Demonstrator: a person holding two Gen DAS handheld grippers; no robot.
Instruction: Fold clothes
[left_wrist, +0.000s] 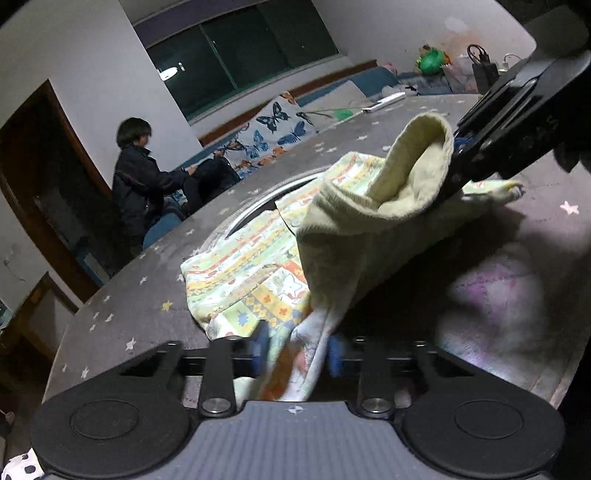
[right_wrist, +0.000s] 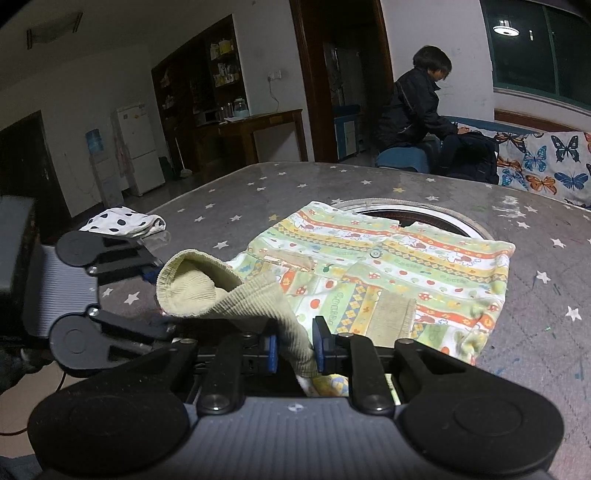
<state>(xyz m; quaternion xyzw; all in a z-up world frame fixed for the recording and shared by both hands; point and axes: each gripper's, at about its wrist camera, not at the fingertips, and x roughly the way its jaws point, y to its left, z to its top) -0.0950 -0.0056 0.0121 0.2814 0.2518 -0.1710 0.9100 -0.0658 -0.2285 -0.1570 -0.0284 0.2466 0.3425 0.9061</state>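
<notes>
Only on the right wrist view, polka-dot cloth (right_wrist: 123, 220) beside patterned garment (right_wrist: 388, 266)

Grey star-print tabletop (right_wrist: 424, 184) across mid frame in right wrist view, w/ round silver-rimmed opening (right_wrist: 417, 214) upper centre-right. Patterned kids' garment (right_wrist: 424, 266) lying flat at centre, top edge overlapping opening's rim. Polka-dot cloth (right_wrist: 122, 221) bunched at left edge of top, well apart from garment. White paint-like specks on surface at far right.
</notes>
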